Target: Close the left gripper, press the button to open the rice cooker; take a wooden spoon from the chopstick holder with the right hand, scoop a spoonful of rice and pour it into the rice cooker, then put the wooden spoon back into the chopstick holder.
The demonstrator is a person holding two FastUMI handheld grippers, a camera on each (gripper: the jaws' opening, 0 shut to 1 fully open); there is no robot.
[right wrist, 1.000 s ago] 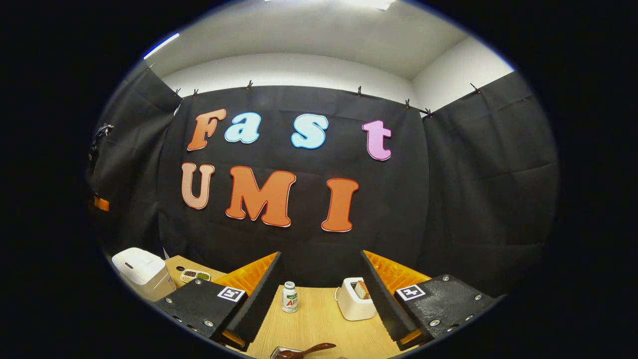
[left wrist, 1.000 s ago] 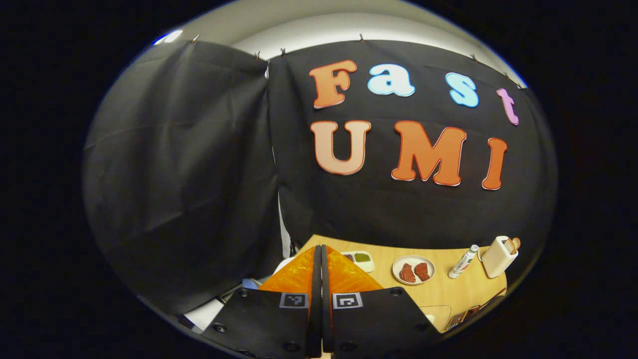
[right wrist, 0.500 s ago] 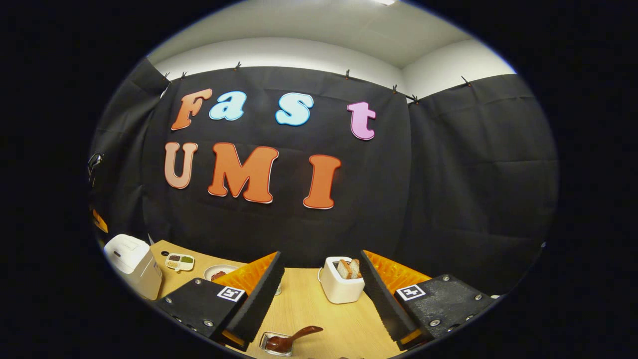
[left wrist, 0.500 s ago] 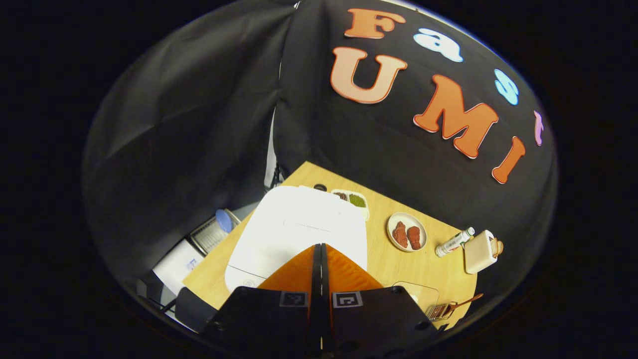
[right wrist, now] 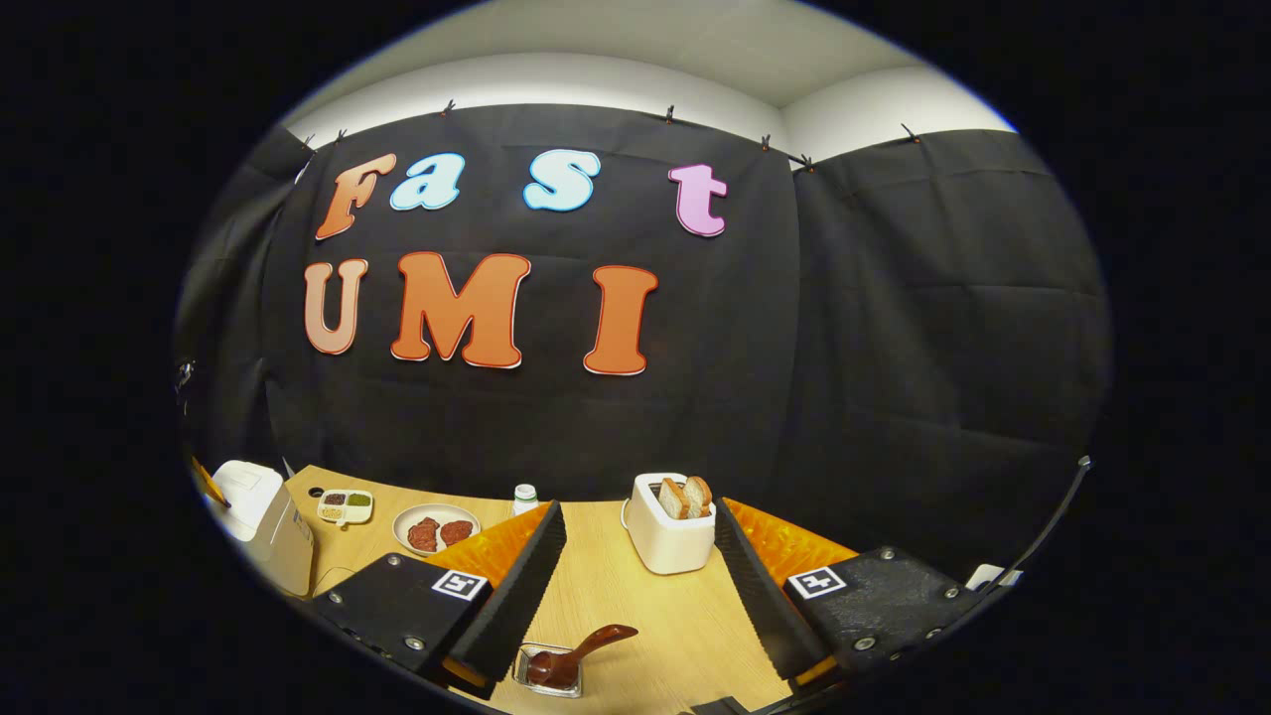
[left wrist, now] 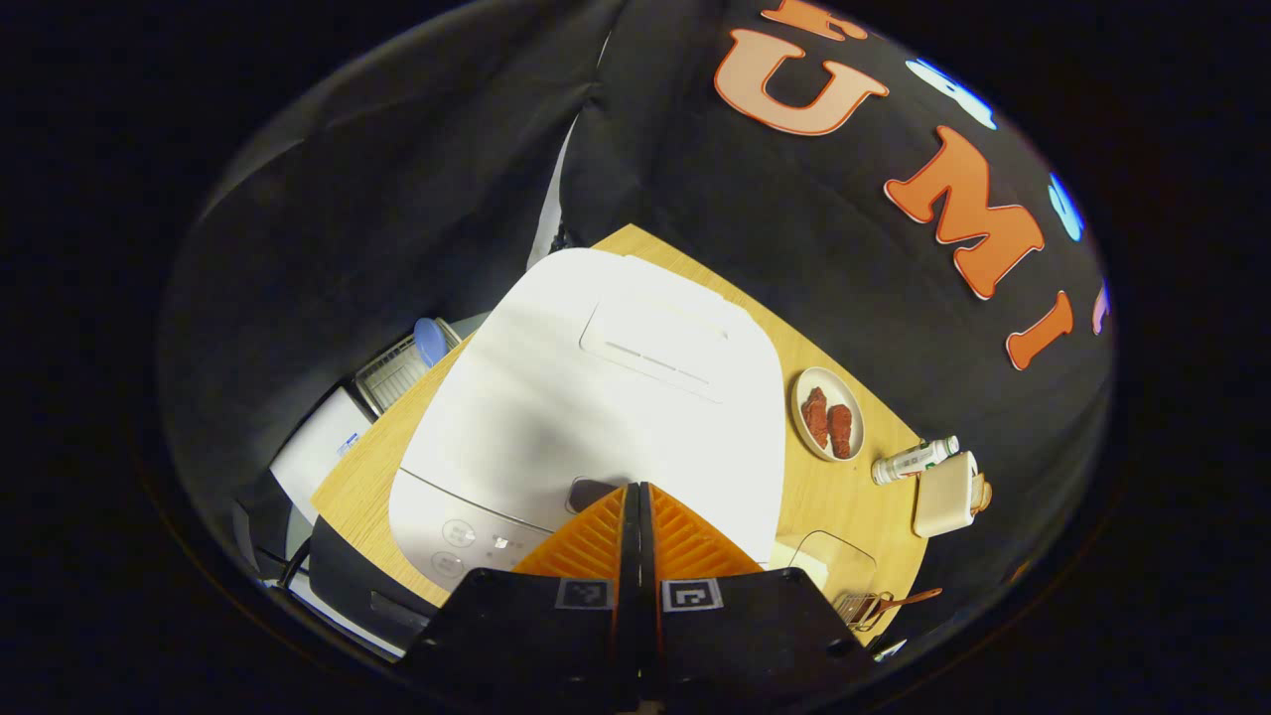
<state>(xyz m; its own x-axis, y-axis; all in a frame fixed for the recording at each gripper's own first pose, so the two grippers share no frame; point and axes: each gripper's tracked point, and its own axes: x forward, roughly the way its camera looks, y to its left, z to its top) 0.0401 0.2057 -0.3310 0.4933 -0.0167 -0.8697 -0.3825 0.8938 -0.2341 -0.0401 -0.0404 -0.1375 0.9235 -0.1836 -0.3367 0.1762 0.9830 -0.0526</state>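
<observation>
left tongs closed, lining up on the cooker's button

the left tongs (left wrist: 636,492) have their two fingers pressed flat together with nothing between them, tips poised over the front edge of the rice cooker (left wrist: 596,397). just ahead of the tips sits a small grey release button (left wrist: 586,493); whether they touch it cannot be told. the step in hand looks like the press that opens the lid, which is down. the next move likely calls for a short, straight push onto that button, keeping clear of the touch panel (left wrist: 467,541) beside it.

the right tongs (right wrist: 635,556) are spread wide and hold nothing, above the desk (right wrist: 645,616). below them the wooden spoon (right wrist: 576,655) rests in the chopstick holder (right wrist: 546,670), handle slanting up to the right.

the cooker is white, smooth, rounded, with a recessed handle plate on its lid, standing at the desk's left end.
</observation>
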